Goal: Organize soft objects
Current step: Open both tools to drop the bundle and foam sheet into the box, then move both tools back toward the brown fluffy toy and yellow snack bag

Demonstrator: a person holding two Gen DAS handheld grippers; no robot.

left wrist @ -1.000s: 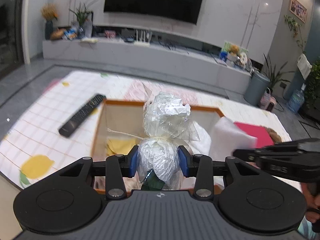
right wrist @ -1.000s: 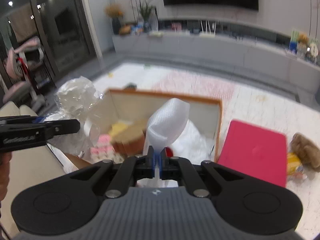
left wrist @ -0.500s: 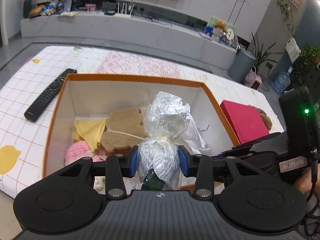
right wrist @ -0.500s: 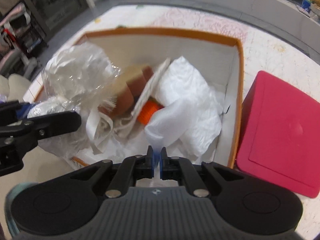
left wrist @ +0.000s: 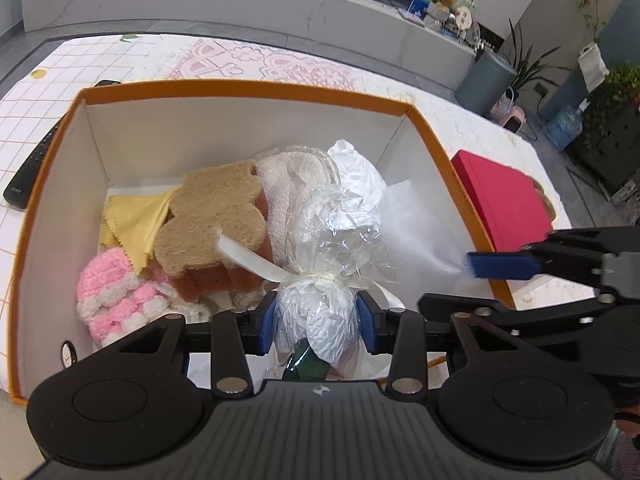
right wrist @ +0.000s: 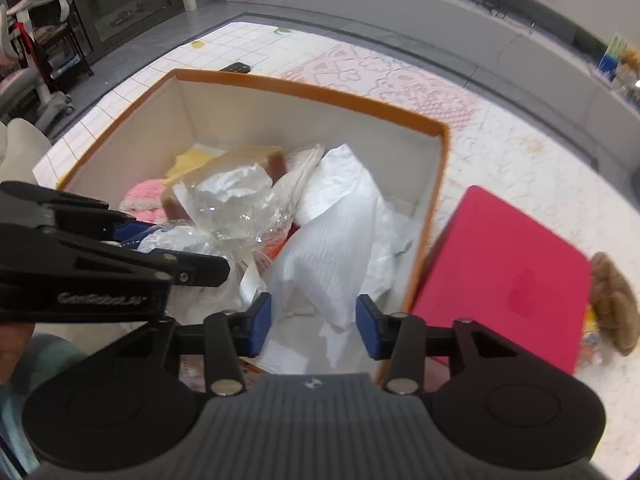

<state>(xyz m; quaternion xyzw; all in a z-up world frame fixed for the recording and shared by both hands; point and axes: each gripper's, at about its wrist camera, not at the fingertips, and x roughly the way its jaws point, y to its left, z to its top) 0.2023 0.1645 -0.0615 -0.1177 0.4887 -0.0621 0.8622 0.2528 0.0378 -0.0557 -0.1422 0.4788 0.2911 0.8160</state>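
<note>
Left tool (left wrist: pixel 317 327) grips cellophane bundle (left wrist: pixel 320 304), base hidden.

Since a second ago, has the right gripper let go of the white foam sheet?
Yes. The right gripper now has its jaws apart, and the white foam sheet lies loose inside the orange box instead of pinched up.

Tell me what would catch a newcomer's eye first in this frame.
Most striking is the crinkly cellophane bundle clamped in the left gripper, held over the orange-rimmed box of soft things. Inside lie a brown sponge and a pink knit piece. The right gripper hangs open above white foam wrap.
</note>
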